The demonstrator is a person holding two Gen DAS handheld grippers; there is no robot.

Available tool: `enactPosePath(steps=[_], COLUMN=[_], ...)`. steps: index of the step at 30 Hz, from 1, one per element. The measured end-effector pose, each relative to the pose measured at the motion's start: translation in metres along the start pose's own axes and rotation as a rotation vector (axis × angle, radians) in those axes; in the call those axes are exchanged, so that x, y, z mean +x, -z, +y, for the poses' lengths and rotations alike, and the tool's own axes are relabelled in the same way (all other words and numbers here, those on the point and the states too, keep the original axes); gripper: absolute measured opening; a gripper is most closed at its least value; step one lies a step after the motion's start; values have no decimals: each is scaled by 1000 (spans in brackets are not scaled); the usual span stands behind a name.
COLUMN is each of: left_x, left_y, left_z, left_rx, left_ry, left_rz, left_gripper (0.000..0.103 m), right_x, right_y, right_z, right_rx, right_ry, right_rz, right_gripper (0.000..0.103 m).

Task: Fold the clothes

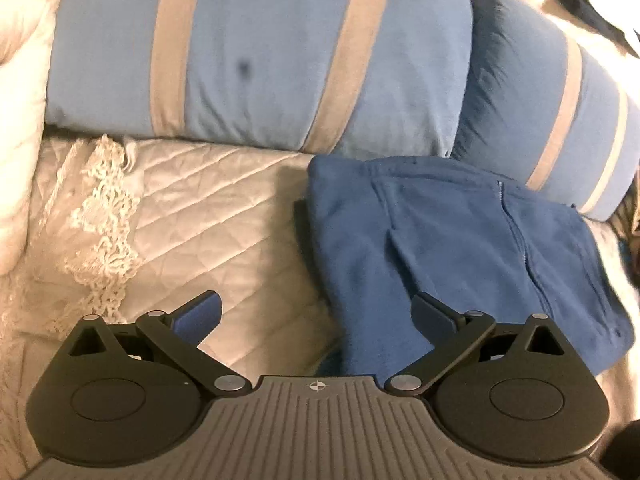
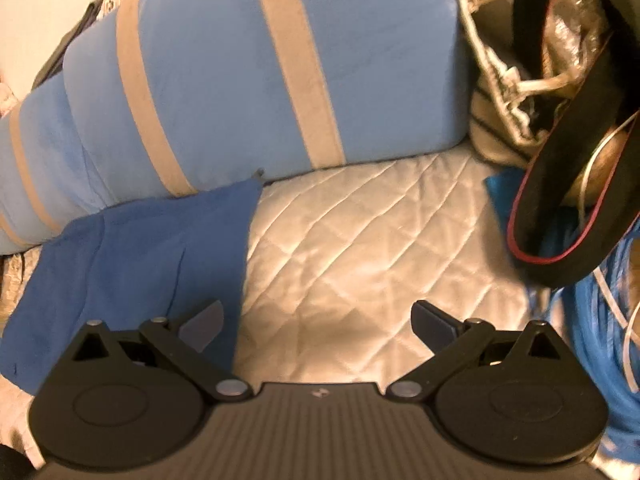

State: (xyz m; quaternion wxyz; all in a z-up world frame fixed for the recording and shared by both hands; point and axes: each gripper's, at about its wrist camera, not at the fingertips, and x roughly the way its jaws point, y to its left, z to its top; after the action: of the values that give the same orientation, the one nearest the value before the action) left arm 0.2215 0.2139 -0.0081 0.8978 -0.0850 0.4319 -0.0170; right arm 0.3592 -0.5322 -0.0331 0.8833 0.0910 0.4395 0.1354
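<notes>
A dark blue fleece garment (image 1: 460,248) with a zipper lies folded on the quilted bedcover, right of centre in the left wrist view. My left gripper (image 1: 316,312) is open just above its near left corner, the right finger over the fleece, the left finger over the cover. In the right wrist view the same fleece (image 2: 132,256) lies at the lower left. My right gripper (image 2: 318,322) is open over bare quilt, its left finger at the fleece's right edge. Neither gripper holds anything.
Two light blue pillows with beige stripes (image 1: 256,52) (image 1: 552,104) lie behind the fleece; one shows again (image 2: 260,72). A lace-trimmed cloth (image 1: 100,232) lies at left. A pile of bags, a black red-edged strap (image 2: 568,184) and bright blue fabric (image 2: 600,320) crowd the right.
</notes>
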Motion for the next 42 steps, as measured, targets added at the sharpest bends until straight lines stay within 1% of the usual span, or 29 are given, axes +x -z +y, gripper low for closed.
enactPosePath(steps=[3,6,10,15,24,31,33,36,39,42], left_x=[-7,-9,2,20,48,68,75,87,96,104], left_y=[-6,-12,-12,-8,0,7,11,16,22,28], left_z=[15,26,37,41,47,54,58,66,68,69], left_rx=[-25,-60,-134,-176,-221,-244,-261,-305,-320,-332], left_ry=[31,80,147,198,241,227,225,269,308,340], left_rz=[7,4,3,-15,-13,-13,0,33,50,55], left_gripper=[103,103,103,103,103,103,103,103,103,103], right_x=[-14,-24,-21,-1,42,72,80,92,104,112], right_y=[-12,-22,-23,-17,-6,1,5,9,14,17], right_z=[-18,-38,-49,-44,-28,-19,-17,-15,-12,-9], right_rx=[2,64,120,147,168,199,214,236,252,252], right_ry=[-28,-46,-98,-192,-262,-295,-304,-317,-328,-308], right_rz=[4,1,14,35,97,140,144,149,156,153], right_gripper=[102,102,102,102,102,102,102,102,102,102])
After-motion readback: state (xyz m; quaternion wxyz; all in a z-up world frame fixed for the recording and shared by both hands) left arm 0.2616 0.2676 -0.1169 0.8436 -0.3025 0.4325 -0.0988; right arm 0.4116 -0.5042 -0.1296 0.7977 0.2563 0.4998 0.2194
